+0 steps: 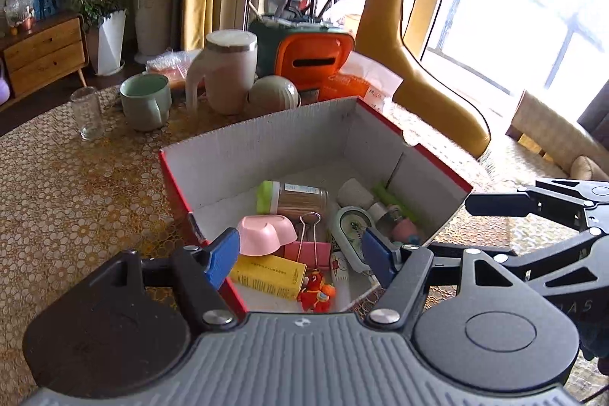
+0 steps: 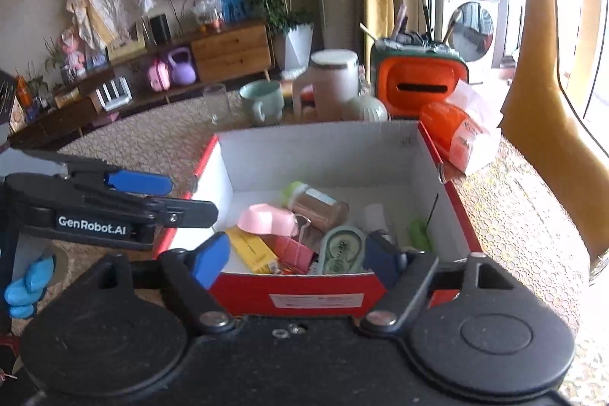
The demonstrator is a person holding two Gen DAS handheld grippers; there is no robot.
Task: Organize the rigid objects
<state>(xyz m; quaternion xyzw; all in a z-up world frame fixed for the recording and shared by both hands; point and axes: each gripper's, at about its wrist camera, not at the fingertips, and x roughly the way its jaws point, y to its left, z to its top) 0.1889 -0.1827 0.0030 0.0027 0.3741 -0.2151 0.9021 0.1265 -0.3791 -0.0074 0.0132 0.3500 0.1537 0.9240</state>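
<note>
left wrist view: the left gripper (image 1: pixel 300 253) hangs over the near end of the red box (image 1: pixel 266 136), fingers apart with nothing between them. the right gripper (image 2: pixel 300 259) hangs over the box's near wall, fingers wide apart and empty. inside the box lie a pink dish (image 1: pixel 266 234), yellow carton (image 1: pixel 268 274), binder clip (image 1: pixel 309 246), tape dispenser (image 1: pixel 352 231) and jar (image 1: pixel 300 198). a green cup (image 1: pixel 146 101) stands behind the box.

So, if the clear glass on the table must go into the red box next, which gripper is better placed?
Probably the left gripper. It is open and empty, and the clear glass stands on its side of the red box. The right gripper, also open, would need to cross over.
</note>
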